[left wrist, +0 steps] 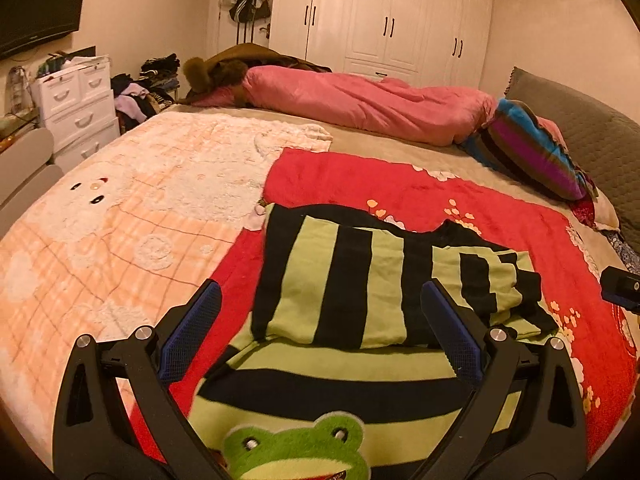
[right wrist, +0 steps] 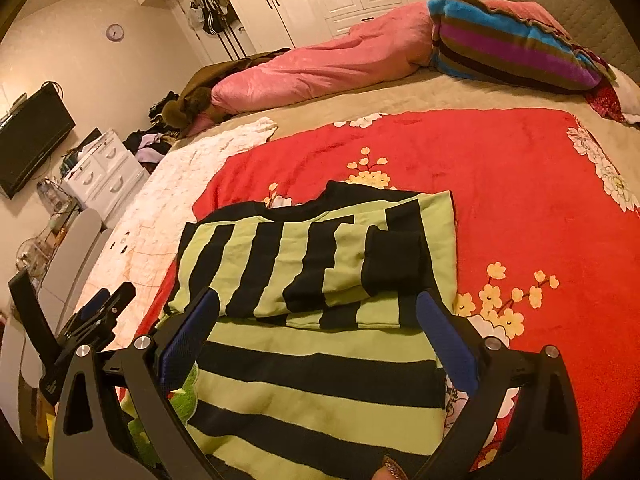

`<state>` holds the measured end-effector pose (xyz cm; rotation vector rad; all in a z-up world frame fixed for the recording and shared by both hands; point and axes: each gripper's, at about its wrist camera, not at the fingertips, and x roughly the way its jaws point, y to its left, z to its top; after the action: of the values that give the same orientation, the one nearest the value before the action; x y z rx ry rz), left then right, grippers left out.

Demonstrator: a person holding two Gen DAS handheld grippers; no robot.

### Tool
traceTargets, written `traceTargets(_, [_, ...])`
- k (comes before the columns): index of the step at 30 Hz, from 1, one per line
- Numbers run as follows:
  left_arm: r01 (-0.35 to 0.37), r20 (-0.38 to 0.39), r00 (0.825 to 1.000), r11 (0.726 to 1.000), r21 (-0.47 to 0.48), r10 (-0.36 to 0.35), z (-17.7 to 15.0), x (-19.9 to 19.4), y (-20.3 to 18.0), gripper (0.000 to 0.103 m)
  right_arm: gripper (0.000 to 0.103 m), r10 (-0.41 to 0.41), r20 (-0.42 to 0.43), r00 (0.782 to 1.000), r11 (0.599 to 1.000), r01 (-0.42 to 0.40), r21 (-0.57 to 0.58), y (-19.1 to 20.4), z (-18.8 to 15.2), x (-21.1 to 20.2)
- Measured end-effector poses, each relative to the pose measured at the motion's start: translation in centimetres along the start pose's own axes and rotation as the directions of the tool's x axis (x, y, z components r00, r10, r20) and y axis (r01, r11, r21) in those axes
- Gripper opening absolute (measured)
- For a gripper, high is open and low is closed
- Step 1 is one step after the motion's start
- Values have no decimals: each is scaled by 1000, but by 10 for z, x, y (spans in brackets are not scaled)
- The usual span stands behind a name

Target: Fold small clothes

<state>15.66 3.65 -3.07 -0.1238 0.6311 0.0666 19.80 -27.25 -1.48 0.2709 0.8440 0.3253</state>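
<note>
Both our left gripper (left wrist: 320,320) and right gripper (right wrist: 318,328) hover spread wide, empty, over the striped sweater (left wrist: 344,280) (sleeves folded in) on the red blanket (left wrist: 440,196); next we'd grasp the hem.

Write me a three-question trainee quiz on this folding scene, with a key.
1. True or false: the left gripper is open, its jaws empty.
2. Multiple choice: the striped sweater lies on A) the red floral blanket, B) the pink quilt, C) the white drawer unit.
3. Fill in: the sleeve folded across the sweater ends in a ____ cuff.

Key: 1 true; 2 A; 3 black.
</note>
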Motion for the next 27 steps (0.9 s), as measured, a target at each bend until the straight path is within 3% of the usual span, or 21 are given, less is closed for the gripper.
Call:
traceTargets(15, [-60,-117,991,998,-23,57,-14,-21,17,94,98,27,-15,1000,1000,-27,-13,1,-15,-20])
traceTargets(27, [-81,-172,982,997,-7,79,-27,-31,26,94,98,5,-91,996,998,-11,-62,-1,-46,-30])
